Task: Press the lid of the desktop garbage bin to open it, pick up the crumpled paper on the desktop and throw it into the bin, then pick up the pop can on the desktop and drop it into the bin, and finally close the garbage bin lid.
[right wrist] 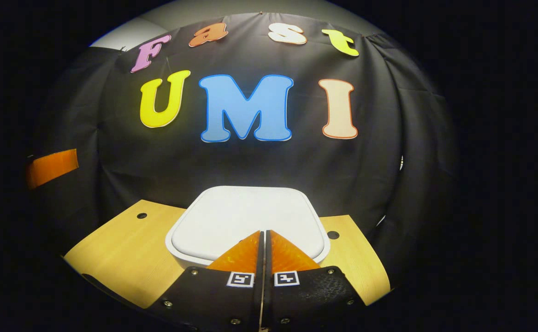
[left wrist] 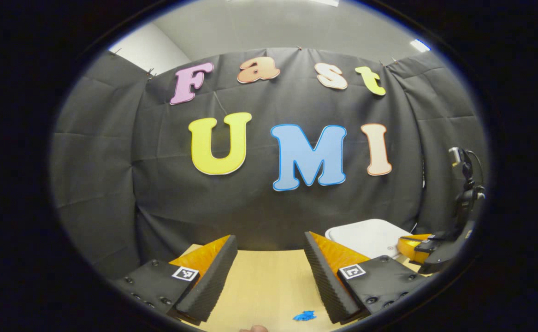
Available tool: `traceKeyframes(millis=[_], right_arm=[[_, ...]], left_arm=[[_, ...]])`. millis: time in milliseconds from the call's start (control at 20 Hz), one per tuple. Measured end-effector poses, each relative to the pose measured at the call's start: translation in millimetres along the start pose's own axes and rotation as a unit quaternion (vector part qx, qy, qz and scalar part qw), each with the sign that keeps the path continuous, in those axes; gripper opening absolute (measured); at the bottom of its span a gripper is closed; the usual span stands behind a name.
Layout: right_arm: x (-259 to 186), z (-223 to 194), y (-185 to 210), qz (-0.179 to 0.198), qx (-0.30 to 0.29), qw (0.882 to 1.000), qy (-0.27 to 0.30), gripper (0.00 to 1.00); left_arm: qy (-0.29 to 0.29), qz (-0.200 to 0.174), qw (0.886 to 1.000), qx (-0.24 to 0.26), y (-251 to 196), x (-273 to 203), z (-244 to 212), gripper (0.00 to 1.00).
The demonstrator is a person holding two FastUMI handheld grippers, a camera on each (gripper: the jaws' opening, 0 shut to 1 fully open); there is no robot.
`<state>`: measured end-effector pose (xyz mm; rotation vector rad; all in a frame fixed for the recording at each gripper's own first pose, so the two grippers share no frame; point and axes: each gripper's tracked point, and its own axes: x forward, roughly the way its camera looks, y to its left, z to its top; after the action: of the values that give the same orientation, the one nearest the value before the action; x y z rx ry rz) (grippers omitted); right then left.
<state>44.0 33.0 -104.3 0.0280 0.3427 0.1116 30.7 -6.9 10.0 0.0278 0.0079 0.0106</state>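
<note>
In the right gripper view, the right gripper (right wrist: pixel 264 240) sits at the bottom centre of the frame with its two fingers pressed together, closed on nothing, their tips over the near edge of the white rounded-square plastic lid (right wrist: pixel 245 216) of the desktop garbage bin; whether they touch it cannot be told. The lid lies flat and closed, its broad face up, its wider side toward the camera and narrowing toward the black cloth wall. Under the bin spreads the pale wooden table (right wrist: pixel 121 244), with a small round hole (right wrist: pixel 142 216) at middle left. In the left gripper view, the left gripper (left wrist: pixel 271 249) holds its fingers wide apart at the bottom of the frame over bare tabletop (left wrist: pixel 269 286), gripping nothing. A small blue scrap (left wrist: pixel 304 316) lies at the bottom centre. Farther, at lower right, the same white lid (left wrist: pixel 365 235) shows.
</note>
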Motion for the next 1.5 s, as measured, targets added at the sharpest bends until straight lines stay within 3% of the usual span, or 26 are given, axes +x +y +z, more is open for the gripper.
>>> traceKeyframes(millis=[750,1200,1500], right_arm=[[-0.6,4.5,-1.9,0.002,0.016,1.0,-0.018,0.02],[-25.8,78.8,-5.4,-0.001,0.027,0.994,-0.109,0.02],[-36.8,100.0,-10.7,-0.002,0.042,0.99,-0.135,0.02]], left_arm=[[0.004,-0.001,1.0,-0.005,1.4,-0.8,-2.3,0.95],[0.005,-0.012,1.0,-0.002,-7.6,-2.4,-3.0,0.95],[0.006,-0.018,1.0,-0.003,-12.3,-2.5,-7.9,0.95]])
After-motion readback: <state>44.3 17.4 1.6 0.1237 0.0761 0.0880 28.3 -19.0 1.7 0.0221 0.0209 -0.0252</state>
